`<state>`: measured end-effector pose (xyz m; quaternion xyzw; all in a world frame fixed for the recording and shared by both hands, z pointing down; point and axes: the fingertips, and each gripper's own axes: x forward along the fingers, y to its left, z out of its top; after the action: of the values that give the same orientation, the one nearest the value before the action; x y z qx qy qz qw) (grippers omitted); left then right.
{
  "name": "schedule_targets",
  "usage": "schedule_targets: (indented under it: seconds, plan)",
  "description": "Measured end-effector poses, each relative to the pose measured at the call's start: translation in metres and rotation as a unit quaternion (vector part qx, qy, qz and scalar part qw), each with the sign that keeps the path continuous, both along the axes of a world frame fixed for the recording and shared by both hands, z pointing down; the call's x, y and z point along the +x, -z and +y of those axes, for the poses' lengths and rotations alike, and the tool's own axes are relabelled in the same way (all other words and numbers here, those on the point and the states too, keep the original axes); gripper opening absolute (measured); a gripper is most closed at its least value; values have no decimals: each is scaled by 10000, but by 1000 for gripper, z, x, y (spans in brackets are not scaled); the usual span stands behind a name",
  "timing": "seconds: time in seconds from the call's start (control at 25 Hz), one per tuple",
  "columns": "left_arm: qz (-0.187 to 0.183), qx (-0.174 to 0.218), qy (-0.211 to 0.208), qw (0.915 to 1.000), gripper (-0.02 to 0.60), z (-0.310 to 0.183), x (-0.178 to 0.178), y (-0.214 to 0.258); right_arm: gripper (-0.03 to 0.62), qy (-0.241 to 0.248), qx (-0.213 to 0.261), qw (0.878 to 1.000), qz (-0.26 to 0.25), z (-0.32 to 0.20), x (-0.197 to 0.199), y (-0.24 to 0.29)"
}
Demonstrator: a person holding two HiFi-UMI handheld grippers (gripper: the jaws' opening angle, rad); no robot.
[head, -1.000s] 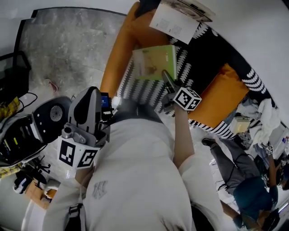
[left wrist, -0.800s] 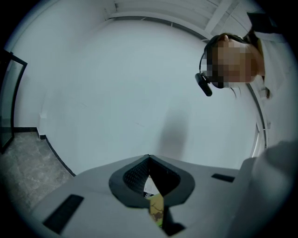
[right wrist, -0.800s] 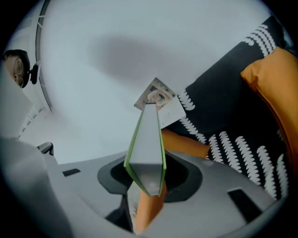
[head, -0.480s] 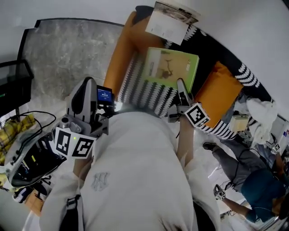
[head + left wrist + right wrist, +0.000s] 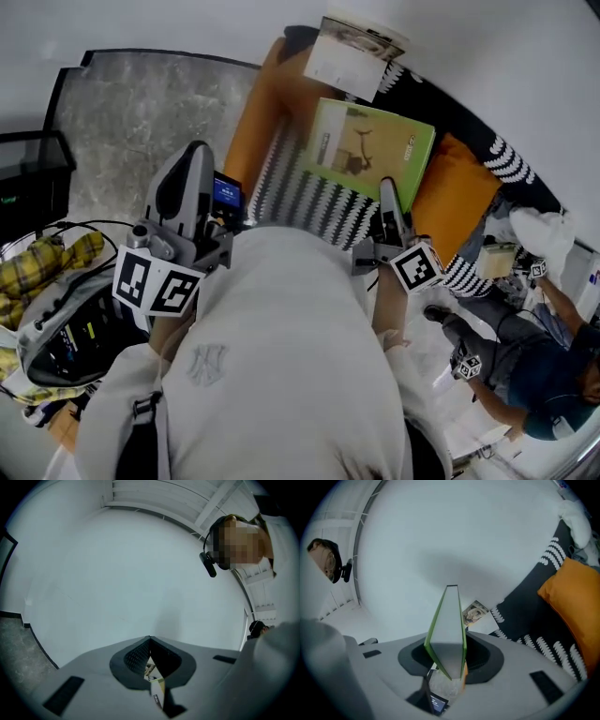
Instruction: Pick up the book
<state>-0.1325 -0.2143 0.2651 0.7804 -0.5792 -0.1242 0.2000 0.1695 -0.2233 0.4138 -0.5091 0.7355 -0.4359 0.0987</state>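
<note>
The green book [image 5: 370, 150] is off the sofa, and my right gripper [image 5: 386, 190] is shut on its near edge. In the right gripper view the book [image 5: 447, 625] stands edge-on between the pads, its spine pointing away towards the white wall. My left gripper [image 5: 197, 152] hangs at the left beside the person's body, away from the book, with nothing in it. In the left gripper view its jaw tips [image 5: 150, 640] meet, and it points at the white wall.
An open magazine [image 5: 352, 52] lies at the sofa's far end. Orange cushions [image 5: 455, 197] and a black-and-white patterned throw [image 5: 314, 192] cover the sofa. Grey floor [image 5: 141, 112] lies to the left, with black equipment [image 5: 66, 328] and cables at lower left. Another person [image 5: 553, 394] sits at lower right.
My right gripper has risen with the green book, which has come up off the sofa and shifted right in the head view. The left gripper has risen too.
</note>
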Motion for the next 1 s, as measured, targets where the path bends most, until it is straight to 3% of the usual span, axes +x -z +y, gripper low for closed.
schedule_targets:
  seconds: [0.48,0.72,1.0]
  plan:
    - [101,286,-195,9993,9,24,3,10,153,630,916,9938,62,58,-27,69]
    - [16,258,-147,9996,9,22,0,21,153,749,845,9934,197,63,-25,84]
    - [61,213,-100,9997,9,18,0,13,153,571,631,9964,-25,63,-18,72]
